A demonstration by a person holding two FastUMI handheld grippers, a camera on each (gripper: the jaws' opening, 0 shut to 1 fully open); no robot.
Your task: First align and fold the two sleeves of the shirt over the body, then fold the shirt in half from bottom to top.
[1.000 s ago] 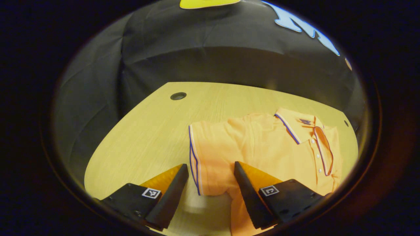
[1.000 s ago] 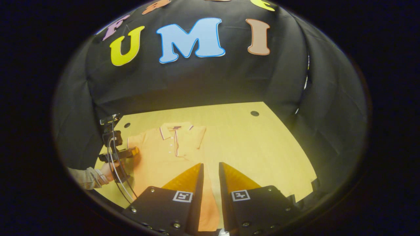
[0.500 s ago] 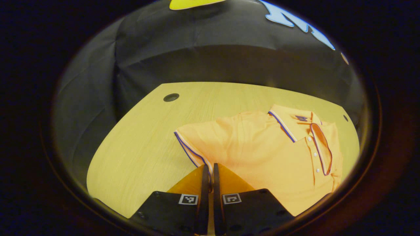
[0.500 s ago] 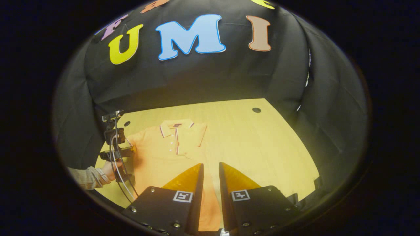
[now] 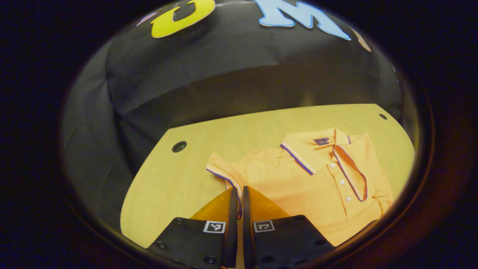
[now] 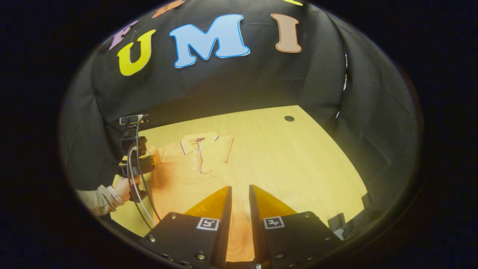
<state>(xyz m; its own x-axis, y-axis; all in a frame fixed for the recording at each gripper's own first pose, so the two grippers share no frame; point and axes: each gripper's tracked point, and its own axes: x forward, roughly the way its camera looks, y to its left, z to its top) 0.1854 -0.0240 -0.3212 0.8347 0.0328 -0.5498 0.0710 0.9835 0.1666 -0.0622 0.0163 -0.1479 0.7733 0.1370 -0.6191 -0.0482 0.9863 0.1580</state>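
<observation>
While the left gripper (image 5: 237, 194) pinches the orange shirt's (image 5: 321, 186) sleeve (image 5: 224, 172) — lifted off the table (image 5: 179, 179) — the right gripper (image 6: 239, 194) hovers, its 2 fingers narrowly parted.

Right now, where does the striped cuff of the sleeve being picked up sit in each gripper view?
Left gripper view: the striped sleeve cuff sits low centre, running into the closed fingers of the left hand-held gripper.
Right gripper view: far left, where that hand-held gripper meets the shirt's edge; the cuff itself is too small to make out.
Shared landmark: the shirt's collar.
</observation>
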